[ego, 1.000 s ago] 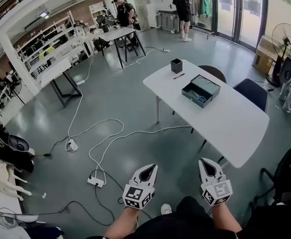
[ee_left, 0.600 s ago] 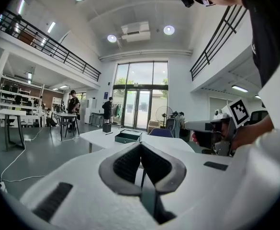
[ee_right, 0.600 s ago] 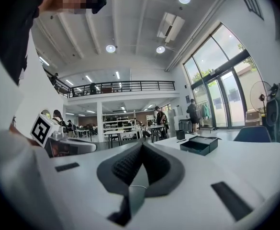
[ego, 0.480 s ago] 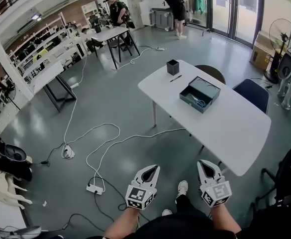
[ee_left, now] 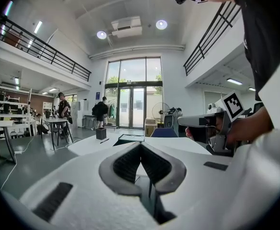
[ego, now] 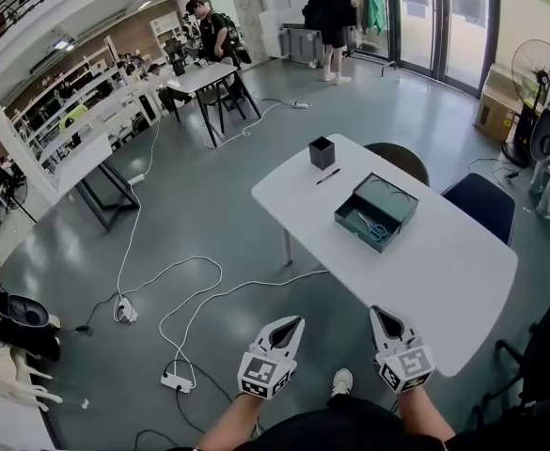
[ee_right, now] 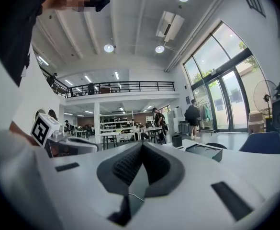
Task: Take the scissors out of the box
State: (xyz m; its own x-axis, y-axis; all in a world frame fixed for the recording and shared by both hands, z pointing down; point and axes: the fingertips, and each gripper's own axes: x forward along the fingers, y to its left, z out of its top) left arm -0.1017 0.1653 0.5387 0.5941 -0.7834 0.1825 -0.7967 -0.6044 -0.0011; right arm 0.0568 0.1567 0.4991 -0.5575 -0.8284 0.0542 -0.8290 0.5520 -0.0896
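A dark green open box [ego: 377, 214] sits on a white table [ego: 444, 261], with blue-handled scissors [ego: 370, 225] lying inside it. The same box [ee_left: 130, 138] shows far ahead in the left gripper view and again as a box [ee_right: 205, 152] in the right gripper view. My left gripper [ego: 296, 321] and right gripper [ego: 375, 312] hang side by side near the table's front corner, well short of the box. Both have their jaws together with nothing between them.
A black pen cup [ego: 322, 152] and a pen [ego: 328, 176] sit at the table's far end. Chairs [ego: 480, 204] stand behind the table. Cables and a power strip [ego: 176, 381] lie on the floor to the left. People stand at the far desks [ego: 204, 28].
The table and box have drawn nearer in the head view as I walk towards them. Both grippers kept their shut pose side by side.
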